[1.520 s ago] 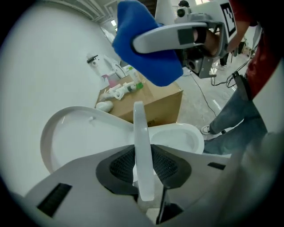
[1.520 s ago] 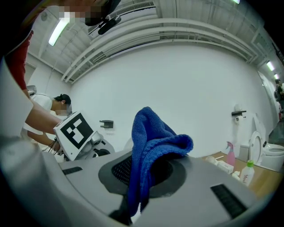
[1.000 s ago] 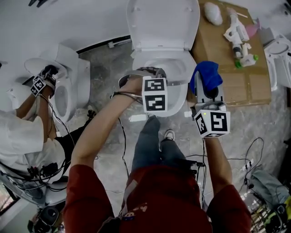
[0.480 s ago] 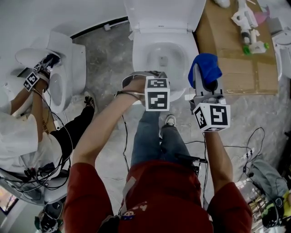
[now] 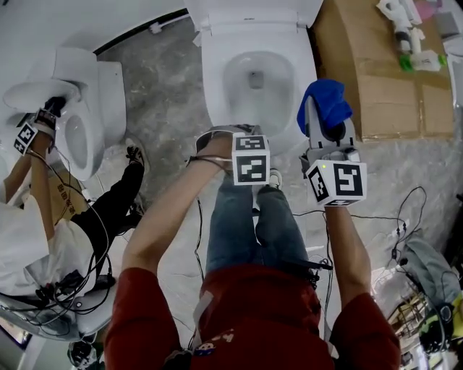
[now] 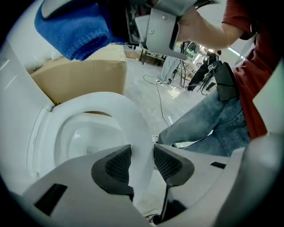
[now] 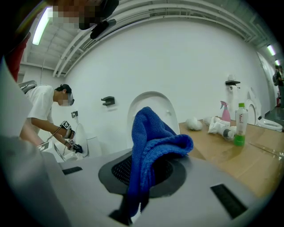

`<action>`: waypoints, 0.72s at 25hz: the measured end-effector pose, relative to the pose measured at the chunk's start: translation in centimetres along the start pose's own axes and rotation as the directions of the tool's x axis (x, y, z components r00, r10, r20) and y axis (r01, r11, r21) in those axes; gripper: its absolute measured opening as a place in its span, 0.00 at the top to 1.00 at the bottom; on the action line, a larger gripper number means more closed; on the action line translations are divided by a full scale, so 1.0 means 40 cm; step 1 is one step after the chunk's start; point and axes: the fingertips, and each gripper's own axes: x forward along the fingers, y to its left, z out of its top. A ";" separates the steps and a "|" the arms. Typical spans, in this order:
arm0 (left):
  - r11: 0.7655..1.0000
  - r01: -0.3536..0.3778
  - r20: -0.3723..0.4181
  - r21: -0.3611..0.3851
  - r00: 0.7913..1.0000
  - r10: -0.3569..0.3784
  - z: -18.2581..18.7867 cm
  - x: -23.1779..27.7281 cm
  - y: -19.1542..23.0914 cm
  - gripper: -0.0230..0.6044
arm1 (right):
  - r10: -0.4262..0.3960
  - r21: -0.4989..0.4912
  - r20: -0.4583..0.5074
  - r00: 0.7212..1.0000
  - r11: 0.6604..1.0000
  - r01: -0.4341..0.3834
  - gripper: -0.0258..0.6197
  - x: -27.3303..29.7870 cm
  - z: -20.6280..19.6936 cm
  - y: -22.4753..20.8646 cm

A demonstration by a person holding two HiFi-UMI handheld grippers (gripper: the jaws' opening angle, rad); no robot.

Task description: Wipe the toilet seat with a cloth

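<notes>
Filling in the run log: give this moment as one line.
left gripper: open, jaws just closing slightly, empty, above white toilet seat | right gripper: shut on blue knitted cloth | wiping: not started

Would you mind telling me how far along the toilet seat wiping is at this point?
Done: the blue cloth is clamped in the right gripper, and the lid is raised. In hand: the cloth hangs in the air beside the toilet seat, not touching it. The left gripper, whose jaws have just been opening and grip nothing, is near the seat's front rim. Left: all the wiping.
</notes>
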 end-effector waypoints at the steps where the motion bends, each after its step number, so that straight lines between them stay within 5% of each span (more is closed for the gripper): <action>1: 1.000 0.005 -0.003 -0.003 1.000 -0.005 -0.007 0.030 0.000 0.68 | -0.003 0.001 -0.007 1.000 1.000 0.003 0.87 0.005 -0.020 -0.008; 10: 0.993 0.047 -0.003 -0.107 0.999 -0.048 -0.075 0.277 0.033 0.72 | -0.010 0.012 -0.043 0.999 1.000 0.011 0.87 0.051 -0.182 -0.063; 18: 0.993 -0.004 -0.053 -0.120 0.999 -0.002 -0.120 0.417 0.079 0.82 | 0.014 0.016 -0.068 0.998 1.000 -0.013 0.87 0.073 -0.286 -0.075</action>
